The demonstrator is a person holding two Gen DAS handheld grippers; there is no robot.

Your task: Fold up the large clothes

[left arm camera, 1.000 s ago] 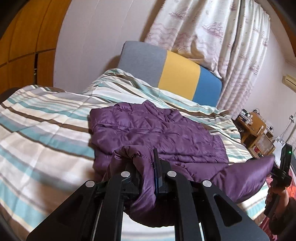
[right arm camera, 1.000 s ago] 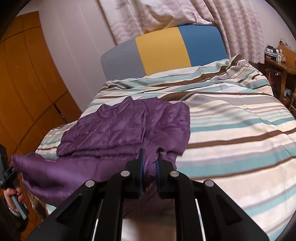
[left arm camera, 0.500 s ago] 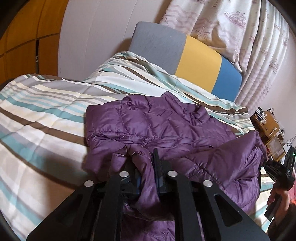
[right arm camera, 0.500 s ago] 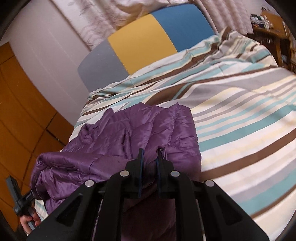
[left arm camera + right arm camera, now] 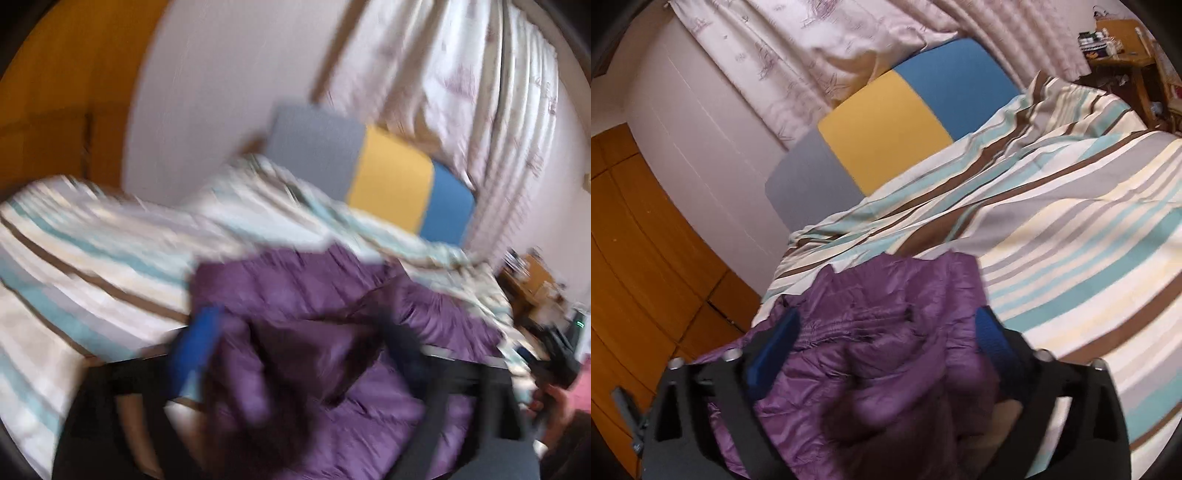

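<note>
Both grippers' jaws released, now spread — purple jacket (image 5: 886, 332) folded.

No readable text, no labels, no brand marks, no numbers, no signs, small items on the far wooden furniture too blurred to read

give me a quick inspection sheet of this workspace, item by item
surface: bed with striped duvet, rumpled near the headboard
job's things: purple puffer jacket bunched on the duvet, lying between both grippers' spread fingers
clutter: nothing seen on the bed besides the jacket
grippers: left gripper open, view blurred; right gripper open, gripping nothing
cables: nothing seen
surroundings: grey, yellow and blue headboard, patterned curtains, wooden closet doors, cluttered wooden side table
</note>
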